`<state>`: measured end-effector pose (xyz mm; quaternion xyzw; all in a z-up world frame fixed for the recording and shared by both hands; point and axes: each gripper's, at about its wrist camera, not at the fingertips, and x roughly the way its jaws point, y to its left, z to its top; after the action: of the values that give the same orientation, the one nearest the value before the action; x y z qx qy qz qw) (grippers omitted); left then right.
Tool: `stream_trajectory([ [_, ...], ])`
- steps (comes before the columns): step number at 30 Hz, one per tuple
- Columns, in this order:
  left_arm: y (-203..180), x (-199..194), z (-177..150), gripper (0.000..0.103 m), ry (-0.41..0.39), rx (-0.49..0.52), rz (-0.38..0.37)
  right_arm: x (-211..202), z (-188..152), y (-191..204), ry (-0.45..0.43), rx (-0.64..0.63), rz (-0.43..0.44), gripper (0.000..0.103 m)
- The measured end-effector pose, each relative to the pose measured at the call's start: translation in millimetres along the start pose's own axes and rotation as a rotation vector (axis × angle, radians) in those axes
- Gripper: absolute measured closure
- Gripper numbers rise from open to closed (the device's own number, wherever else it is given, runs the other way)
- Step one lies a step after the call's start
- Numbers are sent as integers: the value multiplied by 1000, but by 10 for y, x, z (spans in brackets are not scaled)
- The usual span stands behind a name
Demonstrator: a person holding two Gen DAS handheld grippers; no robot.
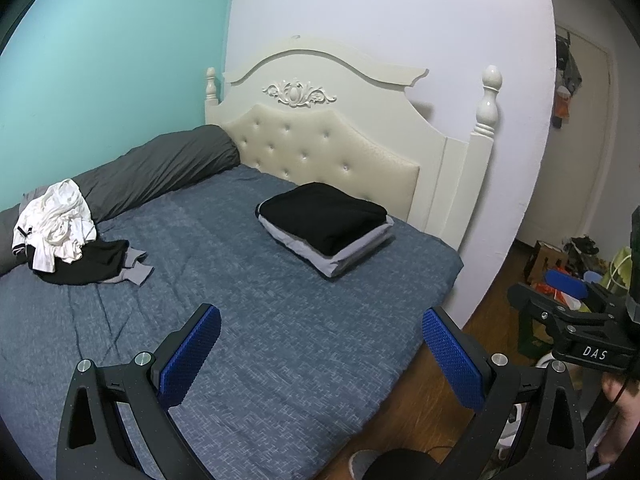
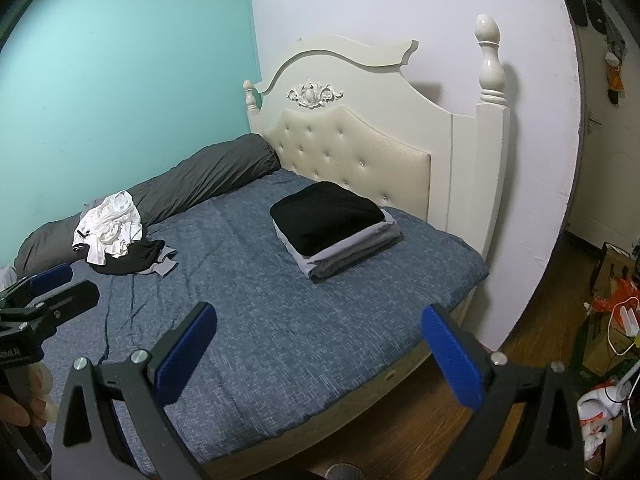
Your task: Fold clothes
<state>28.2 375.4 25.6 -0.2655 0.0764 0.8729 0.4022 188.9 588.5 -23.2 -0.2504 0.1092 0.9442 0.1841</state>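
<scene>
A neat stack of folded clothes [image 1: 326,227] [image 2: 334,226], black on top of grey, lies on the blue bedspread [image 1: 260,320] [image 2: 280,320] near the headboard. An unfolded heap [image 1: 64,236] [image 2: 116,236] of white, black and grey garments sits at the far left beside the rolled grey duvet. My left gripper [image 1: 320,348] hovers open over the bed's near side, holding nothing. My right gripper [image 2: 320,346] is open too, empty, above the bed's near edge. Each gripper shows at the edge of the other's view: the right gripper [image 1: 568,300], the left gripper [image 2: 56,284].
A cream headboard [image 1: 340,136] [image 2: 360,136] with posts backs the bed. A rolled grey duvet [image 1: 152,168] [image 2: 208,172] runs along the teal wall. Wooden floor [image 1: 400,412] lies to the right, with boxes, bags and clutter [image 2: 612,320] by a door.
</scene>
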Motion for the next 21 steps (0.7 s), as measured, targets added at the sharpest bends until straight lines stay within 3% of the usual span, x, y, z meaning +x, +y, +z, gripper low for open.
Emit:
stream_trajectory([
  [21,-2,49,-12,0,9,-6,-2,-2,8,-9,2,6,-1,0],
])
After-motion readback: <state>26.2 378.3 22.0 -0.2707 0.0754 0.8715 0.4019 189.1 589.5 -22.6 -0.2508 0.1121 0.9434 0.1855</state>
